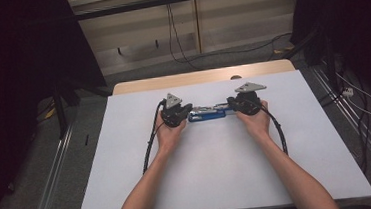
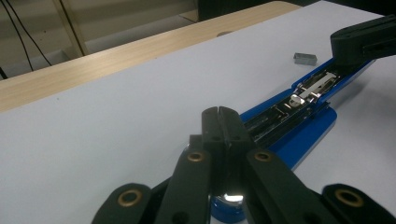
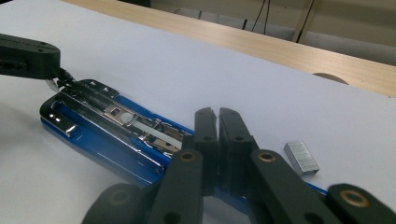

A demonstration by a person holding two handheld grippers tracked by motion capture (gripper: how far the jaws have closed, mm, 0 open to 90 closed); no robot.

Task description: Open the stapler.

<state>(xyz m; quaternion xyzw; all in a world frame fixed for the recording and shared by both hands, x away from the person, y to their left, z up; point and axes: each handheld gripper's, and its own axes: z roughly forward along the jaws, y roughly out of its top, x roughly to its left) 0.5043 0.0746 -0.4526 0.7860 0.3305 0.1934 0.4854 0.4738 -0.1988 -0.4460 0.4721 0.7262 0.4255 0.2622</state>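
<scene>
Plainly, no readable writing is seen on the blue stapler (image 1: 208,113), laid open mid-counter (image 1: 219,182). Its ends are met by the left gripper (image 1: 188,110) and right gripper (image 1: 231,106), jaws closed together, both forearms angled inward.

Both forearms enter from the bottom edge of the high view and converge toward frame centre, bare, palms down. Left hand (image 1: 168,136) grips the left tongs (image 1: 188,113), pointing right in the frame. Right hand (image 1: 256,123) grips the right tongs (image 1: 230,106), pointing left, so the tips face each other. Left jaws fully closed, pads meeting. Right jaws nearly together, thin slit between them. Cables trail back beside each wrist.
</scene>
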